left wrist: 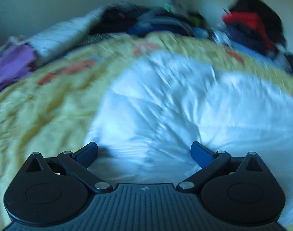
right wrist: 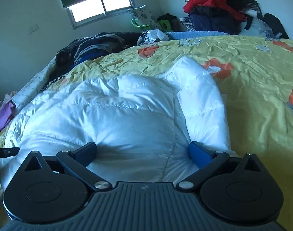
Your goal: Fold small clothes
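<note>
A white quilted puffer garment [right wrist: 111,113] lies spread on a yellow flowered bedspread [right wrist: 252,77]. One padded part of it [right wrist: 200,100] is folded over along its right side. My right gripper [right wrist: 143,152] stands open just above the garment's near part, nothing between its fingers. The left wrist view is blurred by motion; there the same white garment [left wrist: 175,100] fills the middle and right. My left gripper [left wrist: 144,153] is open over its near edge, also holding nothing.
Piles of dark, blue and red clothes [right wrist: 213,9] sit at the far end of the bed by the wall. A purple cloth [right wrist: 2,117] lies at the left edge. A window [right wrist: 100,7] is behind. A dark strap end [right wrist: 5,152] pokes in at left.
</note>
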